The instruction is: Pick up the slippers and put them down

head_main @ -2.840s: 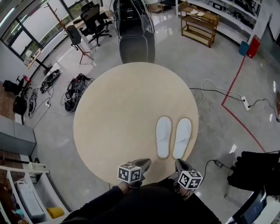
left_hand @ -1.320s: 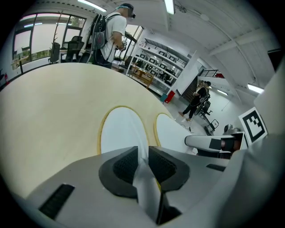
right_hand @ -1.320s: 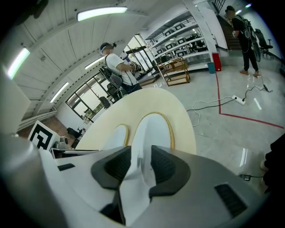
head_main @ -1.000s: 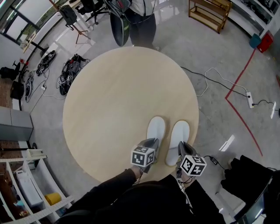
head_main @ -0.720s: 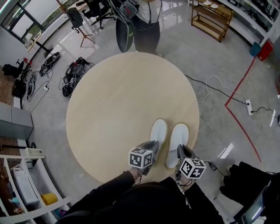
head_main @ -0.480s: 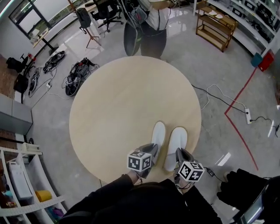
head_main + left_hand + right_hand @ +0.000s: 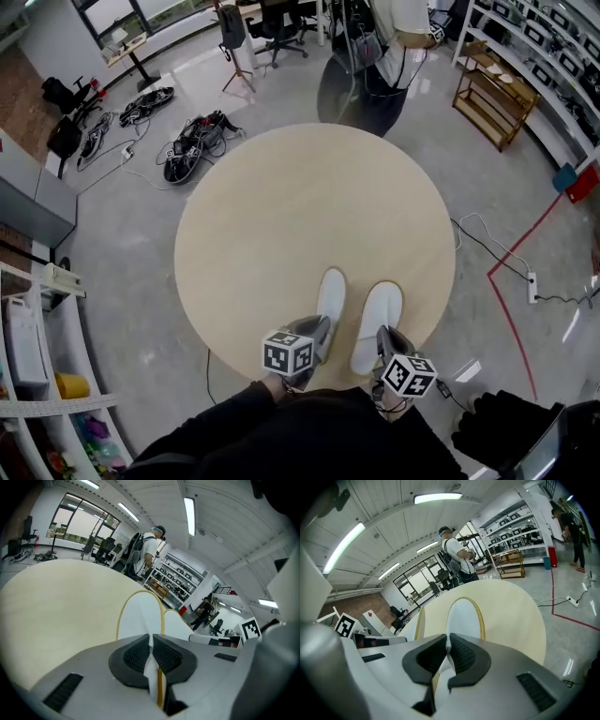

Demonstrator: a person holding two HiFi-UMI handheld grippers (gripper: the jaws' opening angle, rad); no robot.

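1. The left claw [image 7: 152,641] is clenched on the heel of the left slipper [image 7: 139,616], and the right claw [image 7: 447,645] on the heel of the right slipper [image 7: 465,616].
2. Each slipper reaches ahead of its claw, over the desk [image 7: 281,216].
3. Both grips should be kept firm, with the pair held level and side by side.
4. The soles should be laid flat before either claw is released.

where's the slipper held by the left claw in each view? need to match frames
Head view: slipper low centre, left one of the pair, heel in the left claw.
Left gripper view: slipper dead centre, pinched in the shut claw.
Right gripper view: slipper a thin sliver left of the other slipper.
Shared landmark: the person standing beyond the round table.
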